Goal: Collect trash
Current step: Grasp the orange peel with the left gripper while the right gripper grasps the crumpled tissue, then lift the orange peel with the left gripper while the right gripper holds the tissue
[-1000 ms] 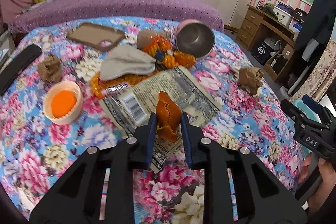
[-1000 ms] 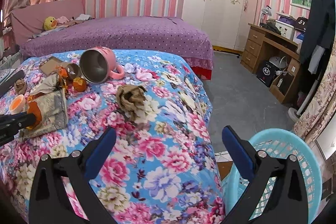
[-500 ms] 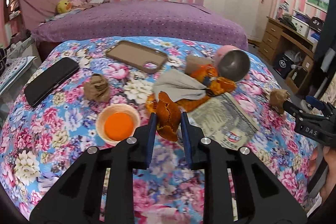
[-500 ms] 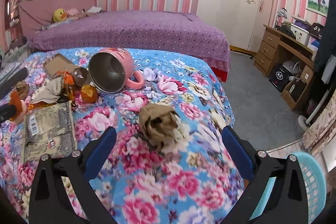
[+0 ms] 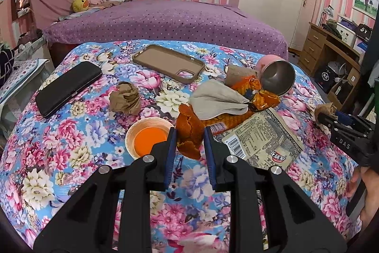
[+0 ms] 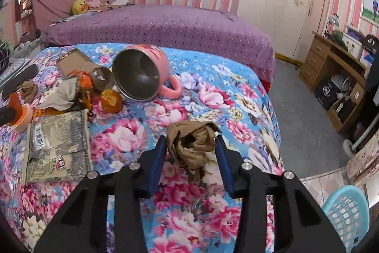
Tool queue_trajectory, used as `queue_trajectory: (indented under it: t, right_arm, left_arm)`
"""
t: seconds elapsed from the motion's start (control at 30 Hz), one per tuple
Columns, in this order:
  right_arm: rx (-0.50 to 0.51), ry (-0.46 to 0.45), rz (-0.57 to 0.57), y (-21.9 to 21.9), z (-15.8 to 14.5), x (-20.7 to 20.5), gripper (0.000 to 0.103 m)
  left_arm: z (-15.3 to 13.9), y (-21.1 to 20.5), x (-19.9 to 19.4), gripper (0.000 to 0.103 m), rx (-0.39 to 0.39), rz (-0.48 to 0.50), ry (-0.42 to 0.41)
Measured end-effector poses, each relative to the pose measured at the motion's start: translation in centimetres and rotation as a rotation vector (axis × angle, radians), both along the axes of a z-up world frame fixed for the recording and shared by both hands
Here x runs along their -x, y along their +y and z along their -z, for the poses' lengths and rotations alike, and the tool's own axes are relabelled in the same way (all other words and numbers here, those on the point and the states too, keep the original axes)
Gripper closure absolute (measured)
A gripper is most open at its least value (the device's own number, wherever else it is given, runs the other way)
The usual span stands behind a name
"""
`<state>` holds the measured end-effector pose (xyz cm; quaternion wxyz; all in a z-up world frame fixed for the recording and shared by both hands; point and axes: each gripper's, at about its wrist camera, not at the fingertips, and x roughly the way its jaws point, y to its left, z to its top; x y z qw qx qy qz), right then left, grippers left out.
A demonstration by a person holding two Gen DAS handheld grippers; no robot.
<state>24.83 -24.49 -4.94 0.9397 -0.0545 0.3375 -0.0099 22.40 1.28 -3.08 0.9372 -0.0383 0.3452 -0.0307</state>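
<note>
My left gripper (image 5: 189, 134) is shut on a piece of orange peel (image 5: 189, 129) and holds it above the flowered table (image 5: 71, 158). My right gripper (image 6: 191, 146) has closed in around a crumpled brown paper ball (image 6: 191, 148); its jaws touch the ball on both sides. A second brown paper ball (image 5: 125, 98), an orange peel cup (image 5: 148, 138), a foil snack wrapper (image 5: 260, 144), an orange candy wrapper (image 5: 258, 94) and a grey cloth (image 5: 218, 98) lie on the table. A blue basket (image 6: 345, 212) stands on the floor at the lower right.
A pink mug (image 6: 144, 72) lies on its side by the wrapper pile. A black phone (image 5: 68, 87) and a brown phone case (image 5: 168, 62) lie at the table's far left. A purple bed (image 5: 165, 20) is behind; a wooden desk (image 6: 336, 58) is at the right.
My right gripper has moved forward over the table and closed from wide open onto the brown paper ball. My left gripper has drawn back and left with the orange peel still held.
</note>
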Motion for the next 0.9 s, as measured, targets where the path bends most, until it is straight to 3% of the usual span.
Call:
queue_trajectory:
  t: [0.3, 0.8, 0.87, 0.9]
  right_arm:
    - [0.008, -0.065, -0.024, 0.1, -1.8, 3.3, 0.061]
    - [0.011, -0.047, -0.039, -0.7, -1.4, 9.8, 0.061]
    - [0.008, -0.049, -0.037, -1.0, -1.3, 10.4, 0.061]
    - [0.008, -0.052, -0.036, -1.1, -1.3, 10.6, 0.061]
  left_arm:
    - [-0.8, -0.1, 1.2, 0.081, 0.01, -0.007, -0.026]
    - [-0.9, 0.5, 4.2, 0.083, 0.013, 0.026, -0.009]
    - [-0.7, 1.2, 4.4, 0.078, 0.016, 0.03, 0.003]
    - [-0.6, 1.5, 4.6, 0.068, 0.014, 0.031, 0.006]
